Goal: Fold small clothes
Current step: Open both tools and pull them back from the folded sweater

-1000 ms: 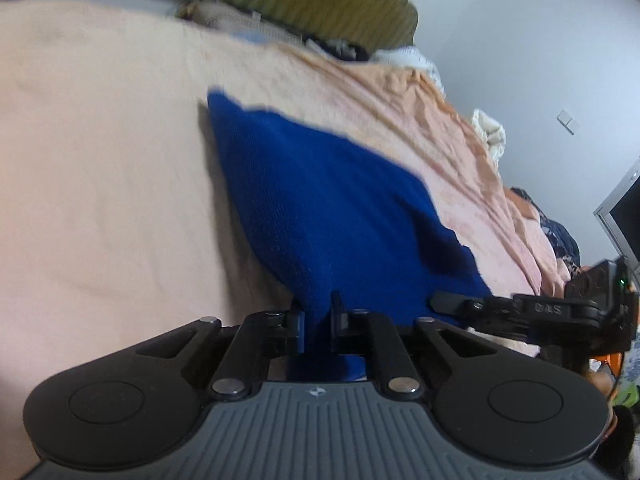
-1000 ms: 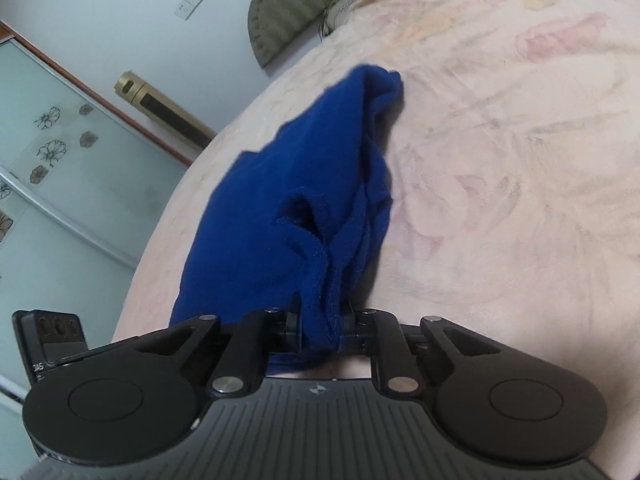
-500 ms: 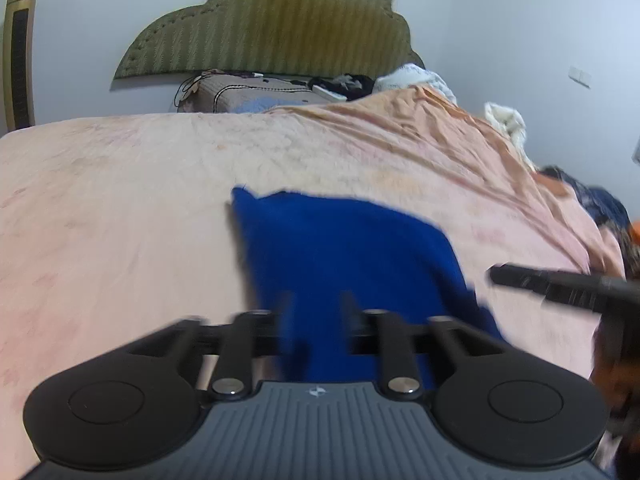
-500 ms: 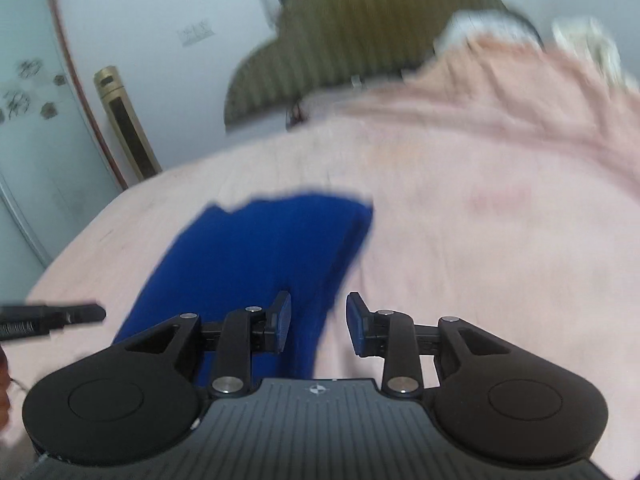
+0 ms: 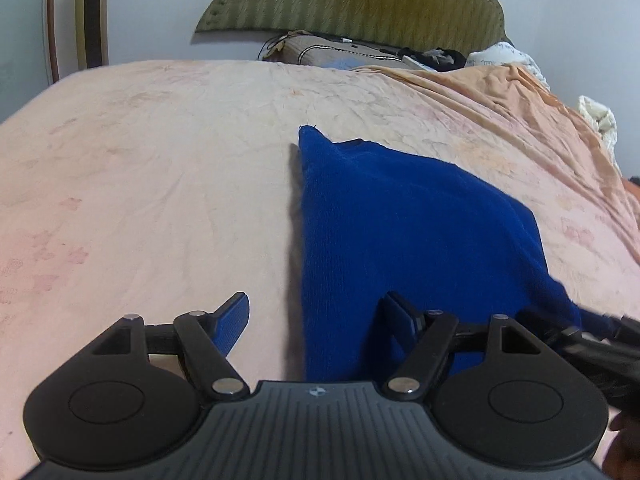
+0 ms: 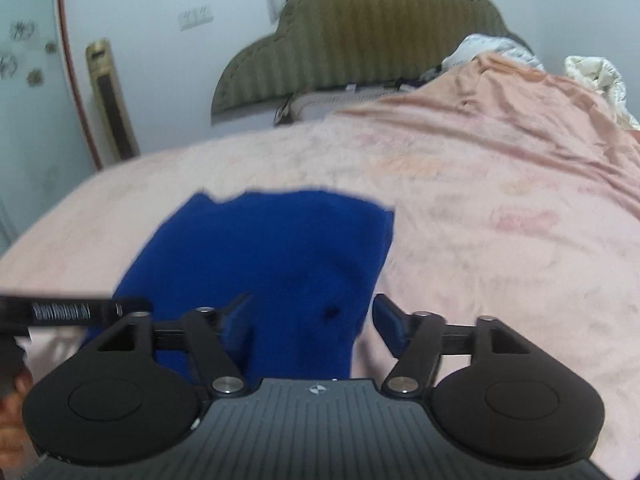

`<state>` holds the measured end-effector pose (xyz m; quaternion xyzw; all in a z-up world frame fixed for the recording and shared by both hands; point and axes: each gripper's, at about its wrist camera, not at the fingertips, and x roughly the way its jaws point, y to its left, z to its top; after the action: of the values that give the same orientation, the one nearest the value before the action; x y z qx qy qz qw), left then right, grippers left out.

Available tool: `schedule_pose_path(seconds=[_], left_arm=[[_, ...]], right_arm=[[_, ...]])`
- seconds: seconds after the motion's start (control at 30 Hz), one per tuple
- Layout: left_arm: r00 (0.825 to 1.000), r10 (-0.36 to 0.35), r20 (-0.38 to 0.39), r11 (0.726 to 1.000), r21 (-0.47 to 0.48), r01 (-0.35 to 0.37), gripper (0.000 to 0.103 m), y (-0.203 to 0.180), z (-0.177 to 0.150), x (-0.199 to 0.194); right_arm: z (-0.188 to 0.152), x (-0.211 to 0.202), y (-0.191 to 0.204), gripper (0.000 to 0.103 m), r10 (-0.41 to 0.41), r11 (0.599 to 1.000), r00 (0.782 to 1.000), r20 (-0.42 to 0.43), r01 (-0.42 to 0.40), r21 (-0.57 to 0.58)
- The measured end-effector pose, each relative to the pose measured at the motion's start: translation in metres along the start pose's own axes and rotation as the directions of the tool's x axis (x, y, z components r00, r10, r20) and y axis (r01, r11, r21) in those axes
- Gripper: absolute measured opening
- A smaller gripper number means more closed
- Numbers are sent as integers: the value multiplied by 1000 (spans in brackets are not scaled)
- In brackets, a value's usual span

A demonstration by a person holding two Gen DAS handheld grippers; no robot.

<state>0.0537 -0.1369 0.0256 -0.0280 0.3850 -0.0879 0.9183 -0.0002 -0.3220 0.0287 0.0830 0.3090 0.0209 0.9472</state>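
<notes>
Blue garment (image 5: pixel 404 232) flat on pink bedspread (image 5: pixel 160 184), beneath just-opened, empty left gripper (image 5: pixel 316 320) and right gripper (image 6: pixel 312 320).

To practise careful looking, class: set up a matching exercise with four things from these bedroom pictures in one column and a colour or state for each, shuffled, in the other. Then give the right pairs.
Column 1:
1. garment
2. bedspread
3. headboard
4. left gripper

Column 2:
A. olive green, ribbed
B. open, gripping nothing
C. deep blue, lying on the bed
D. pale pink, faint flower print

Pairs: 1-C, 2-D, 3-A, 4-B
</notes>
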Motion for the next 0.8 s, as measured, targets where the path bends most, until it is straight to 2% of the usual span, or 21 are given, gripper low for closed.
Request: schedule_pose_path(seconds=[0.07, 0.13, 0.17, 0.2, 0.27, 0.37, 0.5, 0.8], left_arm=[[1000, 14, 14, 999, 28, -15, 74, -3, -5, -9], [999, 33, 21, 998, 51, -34, 74, -5, -11, -17], [999, 36, 15, 998, 56, -37, 74, -6, -15, -19], [1000, 30, 6, 998, 59, -30, 74, -7, -18, -22], [1000, 17, -2, 998, 59, -17, 74, -8, -23, -25], [999, 34, 9, 997, 72, -35, 75, -14, -33, -30], [999, 44, 25, 996, 79, -46, 81, -17, -43, -39], [998, 56, 22, 997, 57, -57, 81, -15, -60, -51]], right_arm=[[-5, 10, 3, 71, -80, 997, 995, -62, 79, -17], [-10, 0, 0, 72, -94, 995, 995, -36, 95, 33], [-12, -8, 0, 77, -85, 995, 996, -17, 86, 57], [-13, -15, 1, 87, -80, 994, 997, -1, 80, 72], [-17, -23, 5, 97, -81, 994, 996, 22, 80, 73], [-23, -34, 12, 97, -66, 997, 997, 27, 65, 44], [-31, -45, 20, 98, -43, 999, 999, 10, 43, 30], [-47, -63, 25, 100, -43, 999, 999, 1, 43, -6]])
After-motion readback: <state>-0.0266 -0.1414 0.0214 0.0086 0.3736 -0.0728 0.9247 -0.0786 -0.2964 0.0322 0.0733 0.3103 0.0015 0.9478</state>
